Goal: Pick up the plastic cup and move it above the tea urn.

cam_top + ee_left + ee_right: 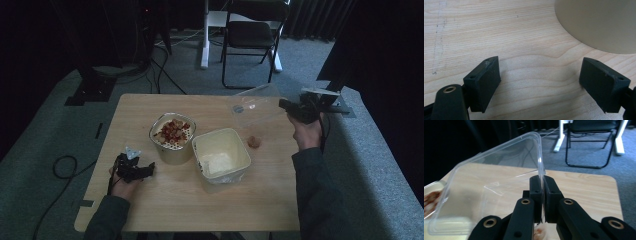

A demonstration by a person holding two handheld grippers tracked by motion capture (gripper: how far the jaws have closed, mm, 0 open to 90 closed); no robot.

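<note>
Where grey carpet [350, 165] surrounds wooden table [165, 205], left tool [540, 80] wide, right tool [541, 192] clamping clear lid [486, 190]

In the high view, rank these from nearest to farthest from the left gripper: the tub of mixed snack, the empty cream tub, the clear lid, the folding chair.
From the left gripper:
1. Tub of mixed snack, just ahead, mid-table.
2. Empty cream tub, to its right.
3. Clear lid, held off the table's far right corner.
4. Folding chair, on the floor beyond the table.

The high view is dim and grainy, its upper left and right edges sunk in black. Soft daylight falls on the bench [150, 200] from the upper middle. The left gripper view is brighter, with faint shadows under the jaws. In the right gripper view, the lower left is blurred.
</note>
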